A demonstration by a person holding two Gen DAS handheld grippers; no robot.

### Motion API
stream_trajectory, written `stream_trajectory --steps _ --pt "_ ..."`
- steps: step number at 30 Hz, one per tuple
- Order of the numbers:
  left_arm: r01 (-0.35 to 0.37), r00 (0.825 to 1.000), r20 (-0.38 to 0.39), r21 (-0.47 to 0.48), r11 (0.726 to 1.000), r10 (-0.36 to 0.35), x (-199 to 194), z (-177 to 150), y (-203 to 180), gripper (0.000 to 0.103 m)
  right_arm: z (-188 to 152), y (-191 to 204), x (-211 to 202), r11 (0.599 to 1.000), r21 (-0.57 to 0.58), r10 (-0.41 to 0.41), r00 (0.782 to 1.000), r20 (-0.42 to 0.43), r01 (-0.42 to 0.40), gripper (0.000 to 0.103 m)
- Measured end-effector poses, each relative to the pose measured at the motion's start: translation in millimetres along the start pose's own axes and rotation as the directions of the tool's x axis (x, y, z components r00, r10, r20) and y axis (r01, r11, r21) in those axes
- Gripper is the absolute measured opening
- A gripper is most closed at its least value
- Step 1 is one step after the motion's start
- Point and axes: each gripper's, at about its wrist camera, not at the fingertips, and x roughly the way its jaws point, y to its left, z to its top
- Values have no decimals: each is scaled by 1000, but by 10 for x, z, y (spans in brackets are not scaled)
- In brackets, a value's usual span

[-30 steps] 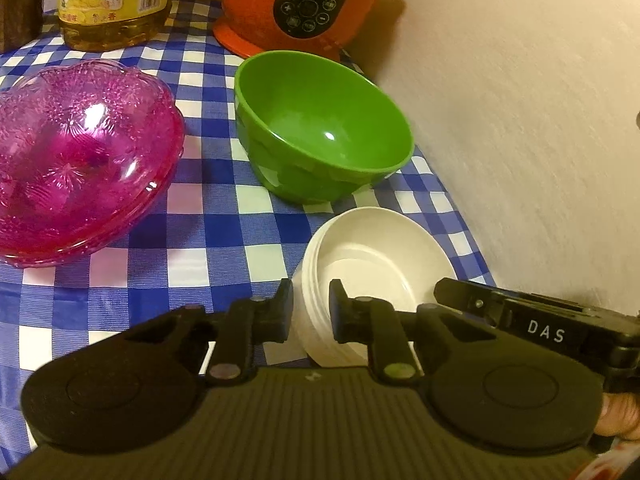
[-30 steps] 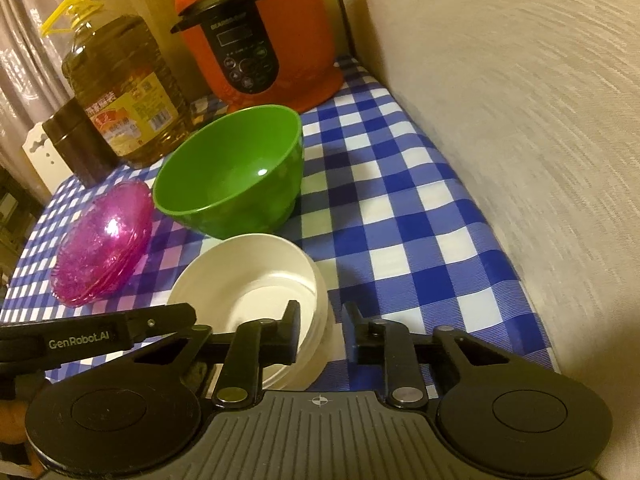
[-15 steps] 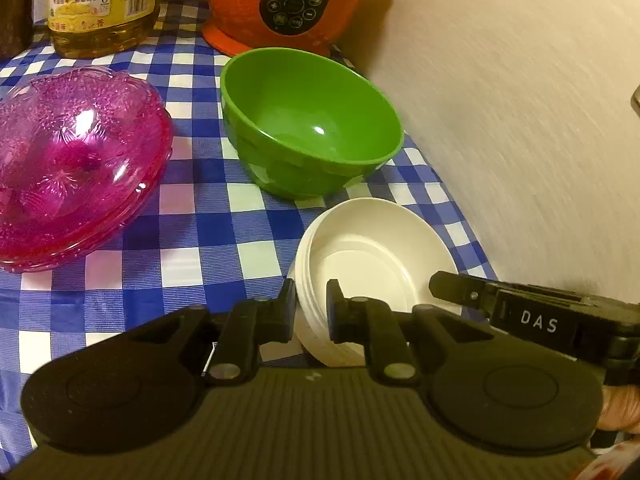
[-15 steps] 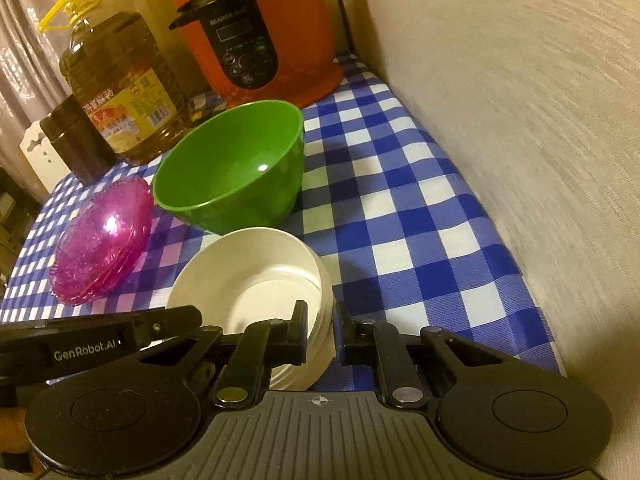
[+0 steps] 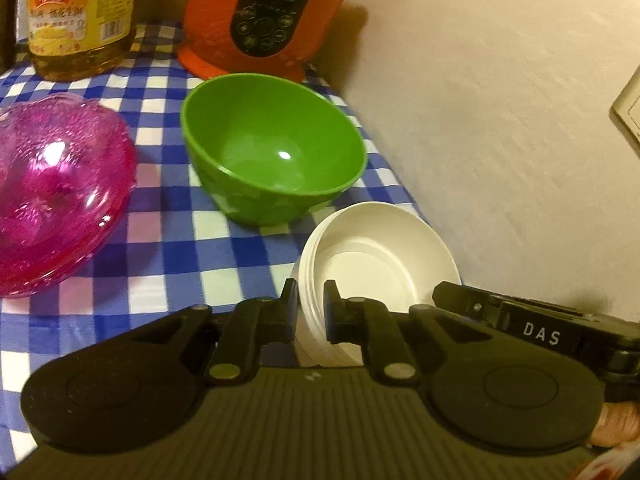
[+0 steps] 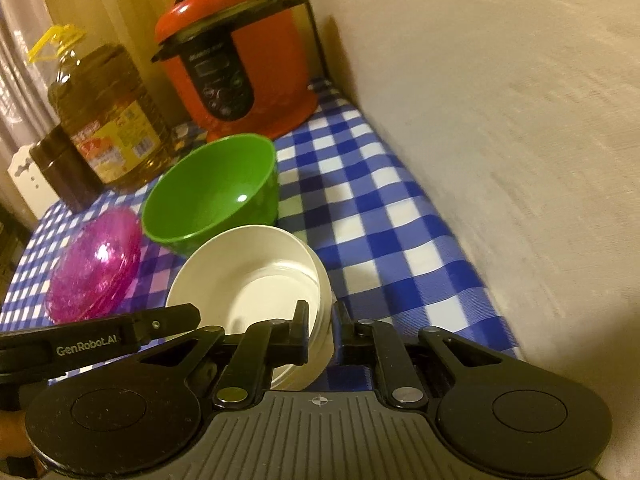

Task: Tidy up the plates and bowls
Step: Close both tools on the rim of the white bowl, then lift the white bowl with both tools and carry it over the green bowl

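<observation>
A stack of white bowls (image 5: 376,256) is held between both grippers, above the blue checked tablecloth (image 5: 200,256). My left gripper (image 5: 311,300) is shut on the stack's left rim. My right gripper (image 6: 322,320) is shut on its right rim; the stack (image 6: 256,276) shows there too. A green bowl (image 5: 272,160) stands just beyond the stack, also in the right wrist view (image 6: 212,192). A stack of pink glass plates (image 5: 56,192) lies to the left, also in the right wrist view (image 6: 96,268).
An orange pressure cooker (image 5: 260,16) and a big oil bottle (image 5: 80,16) stand at the back. A dark jar (image 6: 64,172) sits left of the bottle. A beige wall (image 5: 500,120) runs along the right edge of the table.
Both grippers have closed onto the white stack's rim and the stack has risen and tilted. The views have lifted, so the cooker and bottle show more.
</observation>
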Motion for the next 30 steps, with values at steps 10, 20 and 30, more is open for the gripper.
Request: stream_trajectory --steps 10,20,30 --pt "41 998 54 10 999 -41 -90 127 -204 11 98 -68 -249 1000 6 -25 996 84 24 11" --pt "31 991 133 23 999 -34 -285 370 -281 10 290 23 -395 1000 27 -3 986 167 -1 11" --pt "17 981 194 -6 1000 -15 -429 590 -140 10 533 244 -380 999 6 50 973 226 -53 11"
